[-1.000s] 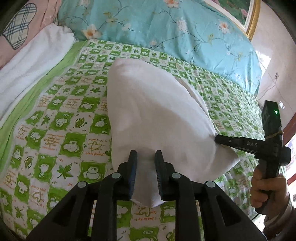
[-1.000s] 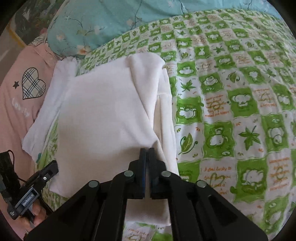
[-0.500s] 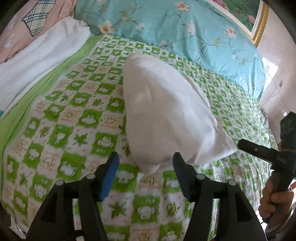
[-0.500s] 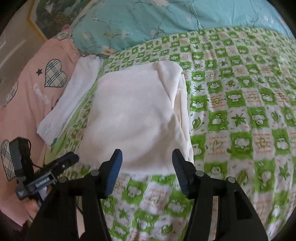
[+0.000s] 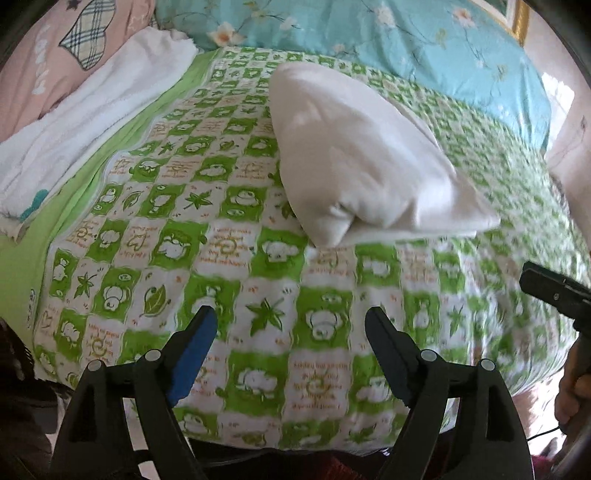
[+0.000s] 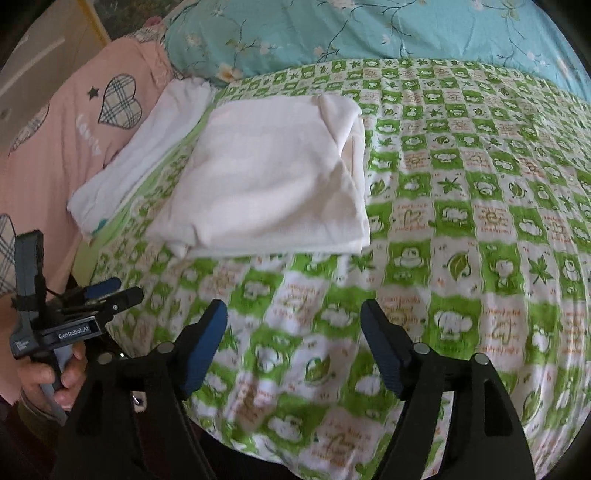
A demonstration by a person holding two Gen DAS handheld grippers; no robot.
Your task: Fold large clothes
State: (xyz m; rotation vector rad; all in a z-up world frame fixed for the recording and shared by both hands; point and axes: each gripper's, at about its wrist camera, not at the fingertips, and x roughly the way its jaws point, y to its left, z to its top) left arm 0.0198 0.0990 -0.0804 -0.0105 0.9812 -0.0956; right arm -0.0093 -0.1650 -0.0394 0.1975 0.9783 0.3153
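White cotton, folded into a thick rectangular packet, is what the task turns on: the folded white garment [image 6: 266, 173] lies on the green-and-white checked bedspread [image 6: 480, 221], toward the bed's left side and partway up toward the turquoise floral pillow [image 6: 332, 29] at the head. No gripper touches it.

The left gripper [image 5: 291, 350] has its jaws opening wide, with nothing between them but printed bedspread. The right gripper [image 6: 291, 347] is likewise opening, and it too has only bedspread between its jaws. Both hang over the near edge of the bed, pointing down and forward.

From either pair of tongs the garment lies ahead, farther up the bed, with a strip of bare bedspread between. In the right wrist view its long axis runs roughly up the bed, its near short edge facing the grippers, with a loose layered corner at the near left and a bunched seam along the right side. In the left wrist view the same packet sits ahead and slightly right, its rounded near-left corner closest. That corner looks nearer the left gripper, the near-right corner nearer the right gripper.

Another white cloth [image 6: 147, 147] lies along the bed's left edge beside a pink heart-print pillow [image 6: 74, 129], just left of the packet. Any further fold would probably start from that near short edge.
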